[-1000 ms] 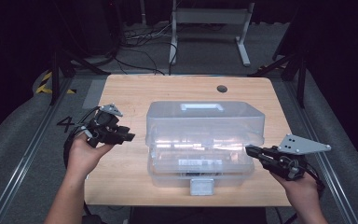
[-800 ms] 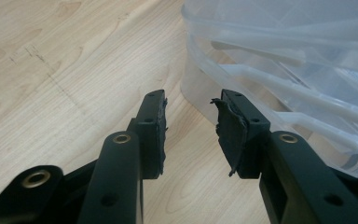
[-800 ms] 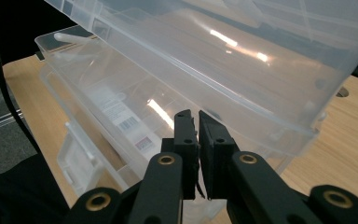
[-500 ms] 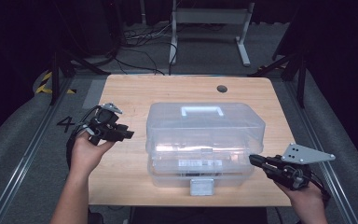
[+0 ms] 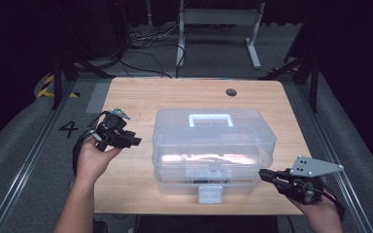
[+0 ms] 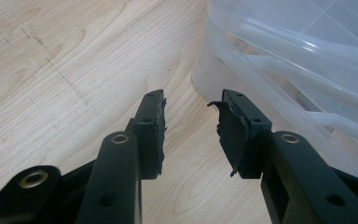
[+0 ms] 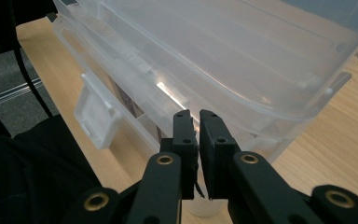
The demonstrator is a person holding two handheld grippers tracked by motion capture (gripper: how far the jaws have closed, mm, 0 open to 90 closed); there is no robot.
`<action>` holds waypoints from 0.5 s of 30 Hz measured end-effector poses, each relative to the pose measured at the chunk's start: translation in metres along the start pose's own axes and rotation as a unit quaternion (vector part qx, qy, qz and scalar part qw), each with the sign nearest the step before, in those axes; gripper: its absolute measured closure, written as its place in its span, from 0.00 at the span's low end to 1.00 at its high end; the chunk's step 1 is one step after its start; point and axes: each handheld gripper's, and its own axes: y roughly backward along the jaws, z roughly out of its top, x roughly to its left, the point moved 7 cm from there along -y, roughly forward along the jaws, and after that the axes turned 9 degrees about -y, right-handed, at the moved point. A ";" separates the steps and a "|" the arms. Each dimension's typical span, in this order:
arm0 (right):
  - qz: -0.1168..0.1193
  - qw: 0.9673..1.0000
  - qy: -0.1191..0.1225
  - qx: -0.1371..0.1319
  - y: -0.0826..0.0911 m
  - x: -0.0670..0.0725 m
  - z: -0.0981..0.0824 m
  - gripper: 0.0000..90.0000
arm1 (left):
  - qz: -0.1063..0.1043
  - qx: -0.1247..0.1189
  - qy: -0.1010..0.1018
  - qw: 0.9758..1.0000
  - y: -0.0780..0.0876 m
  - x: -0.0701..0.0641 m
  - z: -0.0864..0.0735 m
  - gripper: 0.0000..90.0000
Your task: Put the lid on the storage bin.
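The clear storage box (image 5: 213,145) hides its contents, lying crosswise, latch (image 5: 210,194) toward the person; left gripper (image 6: 191,123) gapes empty, right gripper (image 7: 198,135) is closed.

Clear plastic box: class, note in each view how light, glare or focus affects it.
High view: the clear plastic box shows a bright glare band on its front, surroundings dark. Right gripper view: a small glint on its rim. Left gripper view: even light, box wall slightly soft.

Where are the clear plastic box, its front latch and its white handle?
clear plastic box (image 5: 213,145), high view, lid top
front latch (image 5: 210,194), high view, middle of the flap
white handle (image 5: 211,117), high view, its bar
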 end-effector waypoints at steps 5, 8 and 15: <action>0.008 1.000 -0.001 0.019 -0.002 0.000 -0.007 0.94 | 0.003 0.002 0.002 1.000 -0.002 0.001 -0.001 0.67; 0.012 0.999 0.000 0.030 -0.003 0.001 -0.011 0.94 | 0.003 0.004 0.006 1.000 -0.003 0.000 -0.002 0.67; 0.020 0.998 -0.002 0.059 -0.008 0.002 -0.024 0.95 | 0.002 0.007 0.005 1.000 -0.005 0.001 -0.003 0.68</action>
